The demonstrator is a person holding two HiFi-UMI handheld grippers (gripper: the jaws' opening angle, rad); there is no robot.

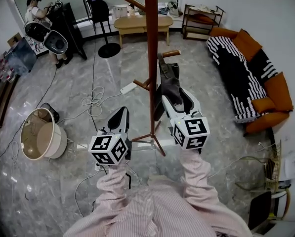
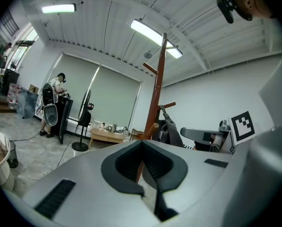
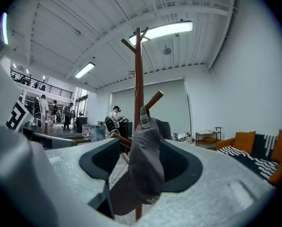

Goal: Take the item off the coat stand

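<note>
A brown wooden coat stand [image 1: 151,58] rises in front of me. A grey cap [image 1: 169,83] hangs by its back strap from a short peg [image 1: 171,54] on the stand's right side. My right gripper [image 1: 174,97] is raised to the cap and stands open. In the right gripper view the cap [image 3: 143,169] hangs between the wide jaws of the right gripper [image 3: 141,148], in front of the pole [image 3: 139,79]. My left gripper [image 1: 121,114] is lower, left of the pole, shut and empty. The left gripper view has the left gripper [image 2: 141,143], the stand [image 2: 157,98] and the cap [image 2: 171,131].
The stand's legs [image 1: 157,142] spread on the marble floor by my arms. Cables [image 1: 93,100] and a power strip [image 1: 129,88] lie to the left, with a beige bucket [image 1: 38,135]. A wooden table [image 1: 142,22], a sofa [image 1: 246,78] and a person [image 1: 36,9] are farther off.
</note>
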